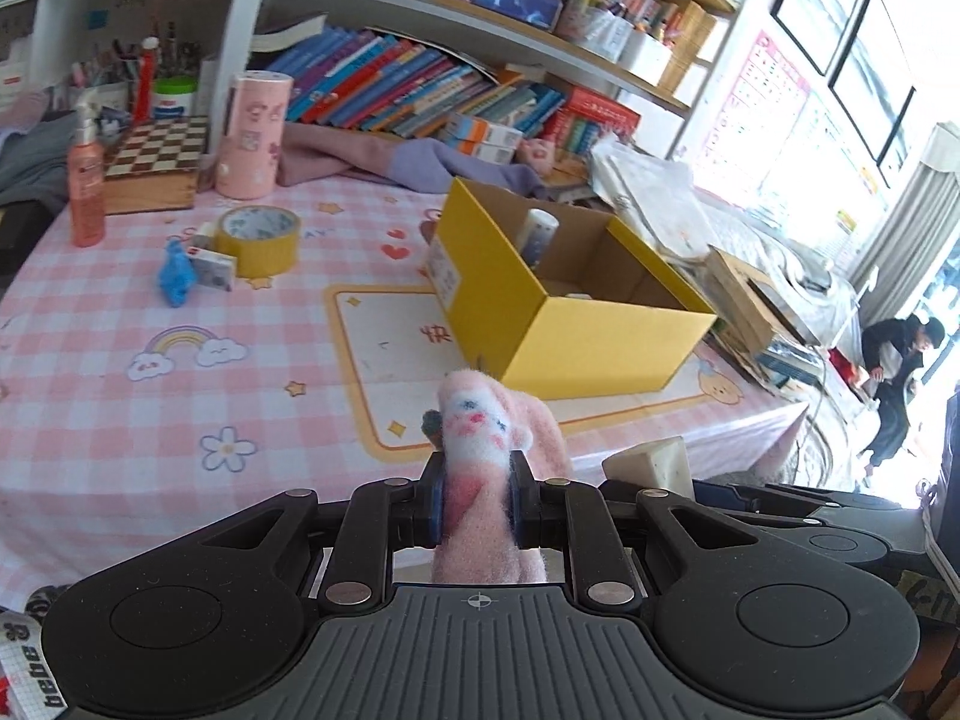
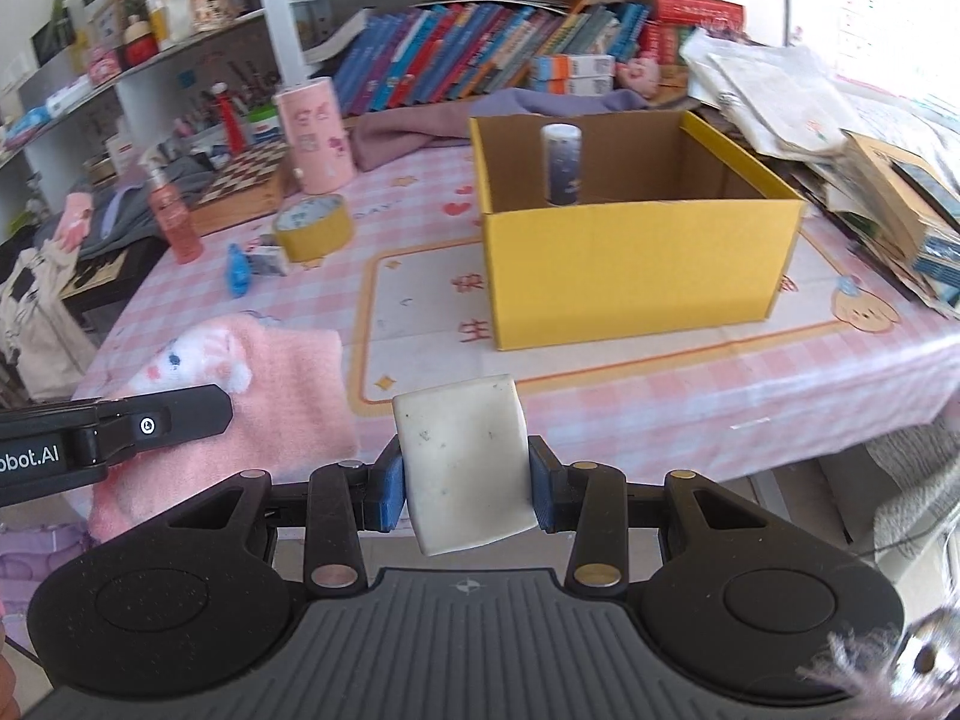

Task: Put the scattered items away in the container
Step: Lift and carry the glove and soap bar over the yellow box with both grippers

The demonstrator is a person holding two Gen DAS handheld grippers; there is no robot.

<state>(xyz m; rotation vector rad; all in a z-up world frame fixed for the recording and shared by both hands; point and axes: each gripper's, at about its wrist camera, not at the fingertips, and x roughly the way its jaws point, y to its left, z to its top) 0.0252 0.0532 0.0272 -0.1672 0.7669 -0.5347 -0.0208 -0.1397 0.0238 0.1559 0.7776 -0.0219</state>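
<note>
left wrist view: the left gripper [image 1: 477, 495] is clenched on a pink sock [image 1: 486, 450] (a little face on it), held above the near table edge. the yellow box [image 1: 576, 300] stands beyond, a small tube [image 1: 538, 234] upright inside.

right wrist view: the right gripper [image 2: 467, 489] grasps a white block [image 2: 465, 456]. the box [image 2: 636, 264] sits ahead; a tape roll [image 2: 313, 227] lies far left.

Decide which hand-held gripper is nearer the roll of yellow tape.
Left, probably. The left hand-held gripper is on the yellow tape's side; the right hand-held gripper is beyond it, facing the box.
</note>
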